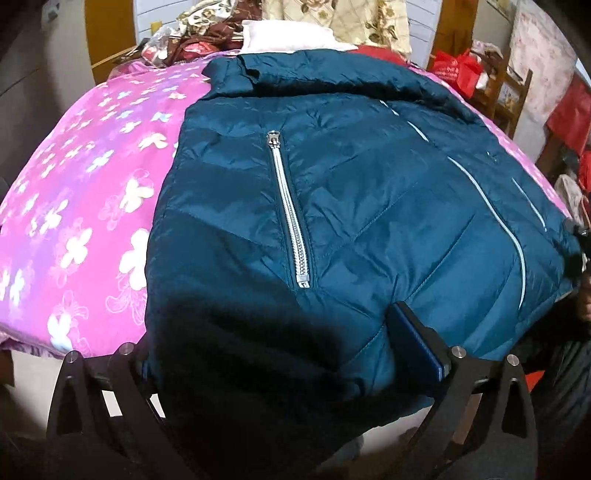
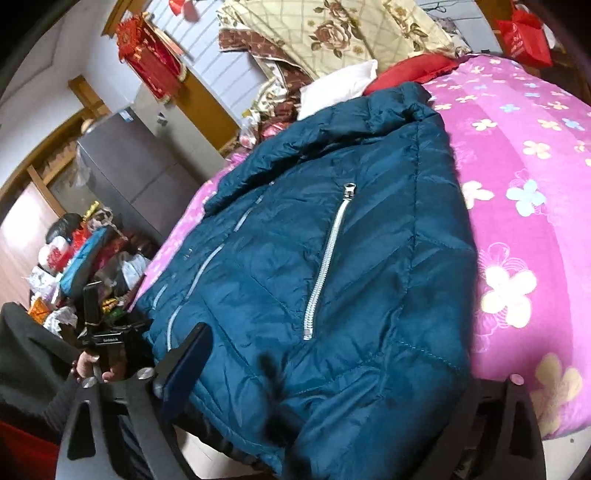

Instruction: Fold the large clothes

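Home bedroom; bed with pink floral quilt point(image 1: 92, 206); piled floral bedding point(image 2: 332, 33) and white pillow point(image 2: 340, 86) at head; red festive hanging point(image 2: 151, 62) on wall; grey cabinet point(image 2: 129, 162); cluttered bags point(image 2: 85, 254) beside bed.

Bed, pink flower-print cover point(image 1: 92, 206). White pillow point(image 1: 291, 37) and red cushion point(image 2: 410, 72) at its head. Cream rose-pattern quilt point(image 2: 332, 33) heaped behind. Grey cabinet point(image 2: 140, 166). Red bag point(image 1: 458, 70) on wooden rack.

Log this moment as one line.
stage: folding | item: teal puffer jacket on pink floral bedspread | left gripper: hem between fingers | right gripper: hem between fingers
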Demonstrator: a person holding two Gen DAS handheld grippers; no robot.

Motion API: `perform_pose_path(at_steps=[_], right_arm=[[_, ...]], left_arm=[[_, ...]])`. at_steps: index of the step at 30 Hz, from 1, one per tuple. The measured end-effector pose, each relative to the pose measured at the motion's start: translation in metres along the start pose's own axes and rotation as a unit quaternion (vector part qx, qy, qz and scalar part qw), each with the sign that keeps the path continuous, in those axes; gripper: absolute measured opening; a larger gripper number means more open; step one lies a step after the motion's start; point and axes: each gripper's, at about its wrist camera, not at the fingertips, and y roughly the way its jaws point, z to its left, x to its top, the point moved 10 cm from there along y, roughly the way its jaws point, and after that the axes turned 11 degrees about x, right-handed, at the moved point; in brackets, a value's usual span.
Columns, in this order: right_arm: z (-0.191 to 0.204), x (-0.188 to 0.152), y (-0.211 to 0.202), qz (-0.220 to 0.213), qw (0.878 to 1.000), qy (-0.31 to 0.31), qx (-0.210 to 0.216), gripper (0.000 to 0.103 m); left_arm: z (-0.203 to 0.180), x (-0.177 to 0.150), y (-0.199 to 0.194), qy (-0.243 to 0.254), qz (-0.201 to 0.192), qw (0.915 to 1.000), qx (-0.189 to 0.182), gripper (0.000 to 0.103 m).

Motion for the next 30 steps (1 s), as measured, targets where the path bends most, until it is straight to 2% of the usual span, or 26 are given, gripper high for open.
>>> perform_pose_path(at_steps=[2,3,4,5,7,9,16,24,30], right_arm=[[-0.012,0.0,-0.005,-0.006,1.0,0.015,-0.02,0.051],[-0.017,0.0,-0.007,-0.01,0.999,0.025,-0.022,0.045],[-0.021,0.0,-0.008,-0.011,0.999,0.031,-0.024,0.033],[-0.024,0.0,-0.009,-0.014,0.999,0.038,-0.025,0.029],[-0.025,0.0,-0.009,-0.014,0.999,0.033,-0.029,0.028],[-0.024,0.001,-0.009,-0.016,0.999,0.025,-0.036,0.028],[-0.028,0.002,-0.009,-0.027,0.999,0.041,-0.017,0.029],[-0.029,0.002,-0.01,-0.028,0.998,0.05,-0.008,0.031],[-0.024,0.002,-0.006,-0.015,0.999,0.024,-0.036,0.032]], left_arm=[[0.005,0.002,-0.002,-0.025,-0.004,0.9995,-0.021,0.102],[0.006,0.004,-0.004,-0.04,-0.006,0.9987,-0.031,0.102],[0.009,0.006,-0.005,-0.062,-0.011,0.9968,-0.049,0.102],[0.011,0.008,-0.006,-0.079,-0.014,0.9949,-0.061,0.102],[0.014,0.011,-0.007,-0.102,-0.014,0.9919,-0.075,0.102],[0.013,0.012,-0.007,-0.097,-0.012,0.9927,-0.071,0.102],[0.006,0.008,-0.002,-0.06,-0.01,0.998,-0.015,0.102],[0.012,0.01,-0.007,-0.103,-0.022,0.9933,-0.046,0.102],[0.015,0.013,-0.006,-0.119,-0.02,0.9922,-0.034,0.1]])
